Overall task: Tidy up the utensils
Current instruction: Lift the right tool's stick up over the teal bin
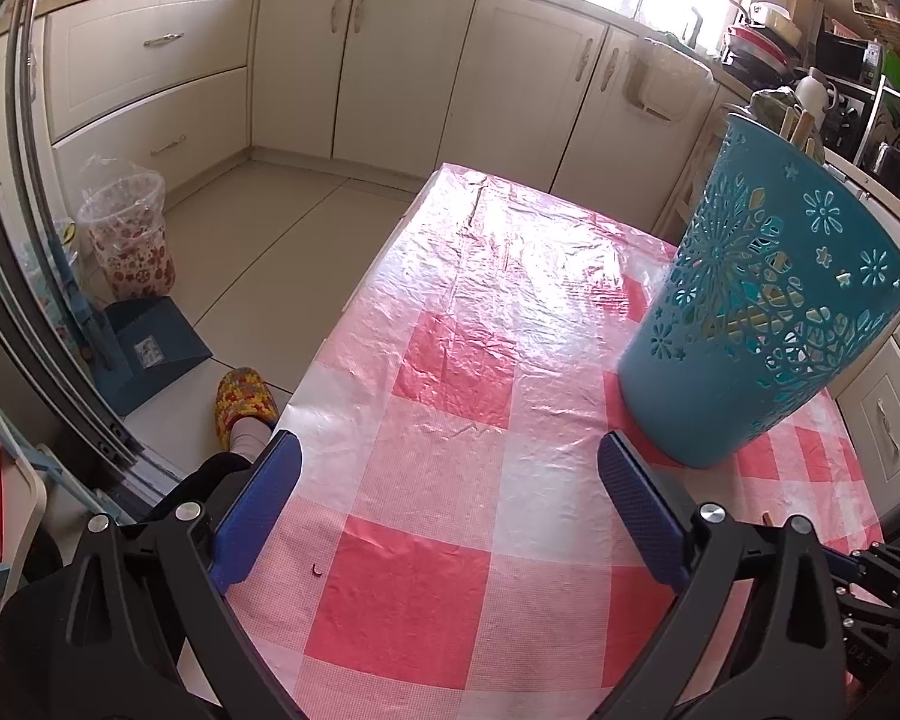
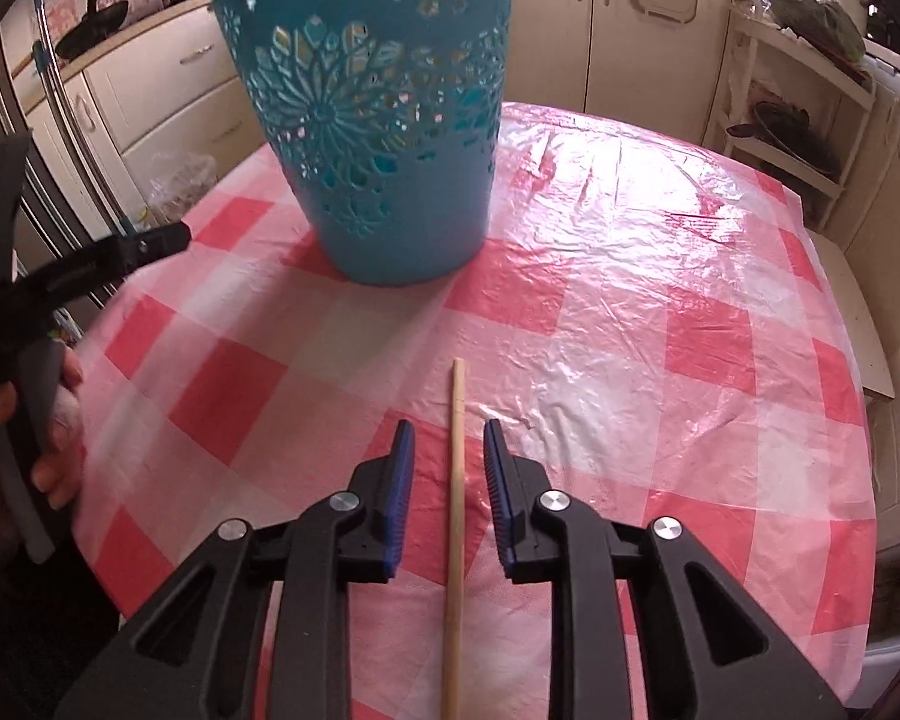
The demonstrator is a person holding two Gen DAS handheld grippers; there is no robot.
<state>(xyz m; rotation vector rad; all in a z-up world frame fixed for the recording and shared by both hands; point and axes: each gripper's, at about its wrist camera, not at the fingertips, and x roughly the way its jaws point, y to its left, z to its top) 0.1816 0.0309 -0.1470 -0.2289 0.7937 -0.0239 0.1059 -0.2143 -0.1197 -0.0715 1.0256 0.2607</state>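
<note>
A thin wooden chopstick (image 2: 455, 480) lies flat on the red-and-white checked tablecloth (image 2: 630, 330). My right gripper (image 2: 448, 429) straddles it, open, with a small gap between the stick and each blue pad. A teal cut-out utensil basket (image 2: 378, 120) stands upright on the table beyond the stick. In the left wrist view the basket (image 1: 768, 300) is at the right, with wooden handles (image 1: 801, 126) sticking out of its top. My left gripper (image 1: 450, 444) hangs over the table's near left part, wide open and with nothing in it.
A person's hand (image 2: 6, 420) holds the left gripper's handle at the table's left edge. On the floor to the left are a floral bin (image 1: 129, 228), a blue dustpan (image 1: 150, 354) and a slippered foot (image 1: 243, 405). A white shelf rack (image 2: 798, 120) stands beyond the table.
</note>
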